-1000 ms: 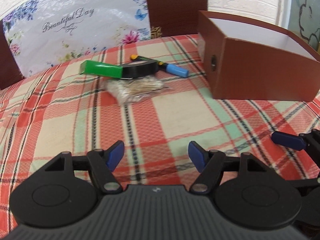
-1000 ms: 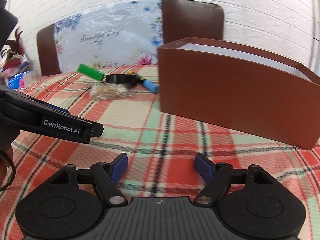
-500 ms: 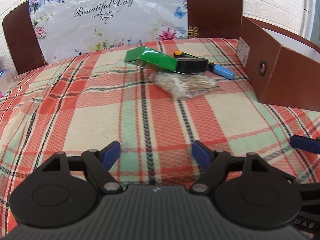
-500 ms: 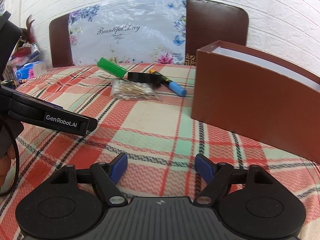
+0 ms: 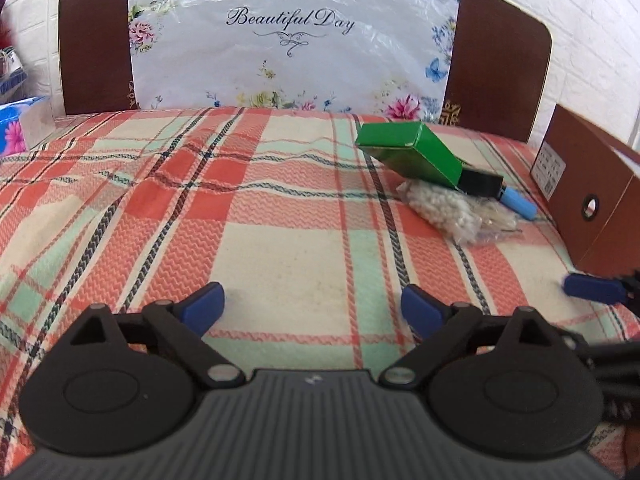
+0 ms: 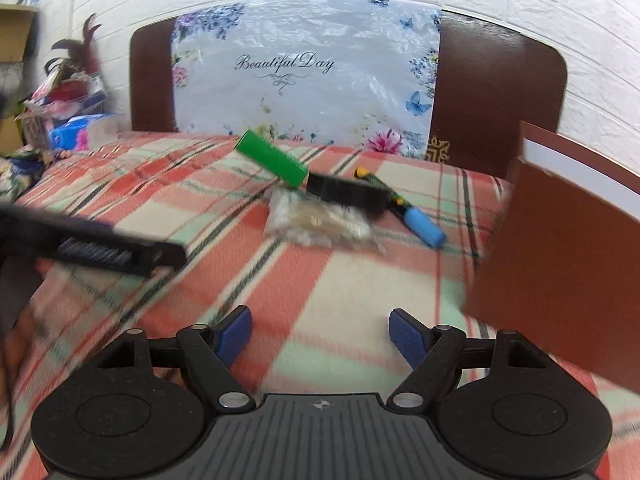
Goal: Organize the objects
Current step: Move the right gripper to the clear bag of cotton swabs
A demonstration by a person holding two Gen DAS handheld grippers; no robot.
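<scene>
A pile lies on the plaid cloth: a green box [image 5: 416, 152] [image 6: 272, 158], a black flat object [image 5: 482, 182] [image 6: 348, 194], a clear bag of small pale pieces [image 5: 448, 208] [image 6: 320, 224] and a blue-capped tool [image 5: 518, 204] [image 6: 424, 230]. A brown open box [image 5: 592, 196] [image 6: 560, 248] stands at the right. My left gripper [image 5: 312, 308] is open and empty, well short of the pile. My right gripper [image 6: 320, 332] is open and empty, nearer the brown box; one of its fingertips [image 5: 588, 288] shows in the left wrist view.
A brown headboard with a flowered plastic cover [image 5: 288, 40] [image 6: 304, 72] stands behind the cloth. A blue tissue pack [image 5: 24, 124] [image 6: 84, 132] and clutter sit at the far left. The left gripper's arm [image 6: 92, 248] crosses the right wrist view's left side.
Both views have swung left, so the pile and brown box have shifted right in frame. Both grippers stayed open. The right wrist view is motion-blurred now.
</scene>
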